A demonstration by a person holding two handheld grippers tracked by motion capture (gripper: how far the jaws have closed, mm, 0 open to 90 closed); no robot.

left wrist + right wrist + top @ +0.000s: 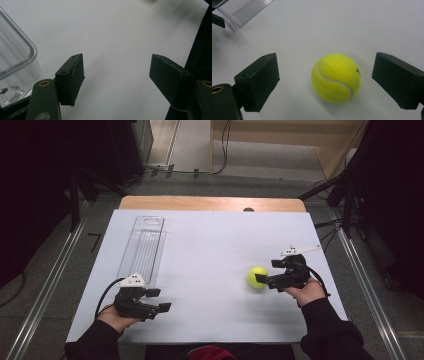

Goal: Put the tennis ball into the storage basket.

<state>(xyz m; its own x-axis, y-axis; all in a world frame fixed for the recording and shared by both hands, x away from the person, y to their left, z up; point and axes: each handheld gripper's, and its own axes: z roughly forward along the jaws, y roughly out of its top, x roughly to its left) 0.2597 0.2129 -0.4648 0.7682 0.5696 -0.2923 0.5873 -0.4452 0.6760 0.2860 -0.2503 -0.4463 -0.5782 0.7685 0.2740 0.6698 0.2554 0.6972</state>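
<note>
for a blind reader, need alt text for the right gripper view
A yellow tennis ball rests on a white table between the open black jaws of the right hand-held gripper, touching neither. A clear plastic tray shows at the top left corner.

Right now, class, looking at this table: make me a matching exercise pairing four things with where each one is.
Things:
1. tennis ball
2. clear tray
3. left gripper
4. right gripper

Places:
A. open, at the tray's near end
B. lying lengthwise on the table's left half
C. open, either side of the ball
D. on the white sheet, right of centre

Pairs: 1-D, 2-B, 3-A, 4-C
</note>
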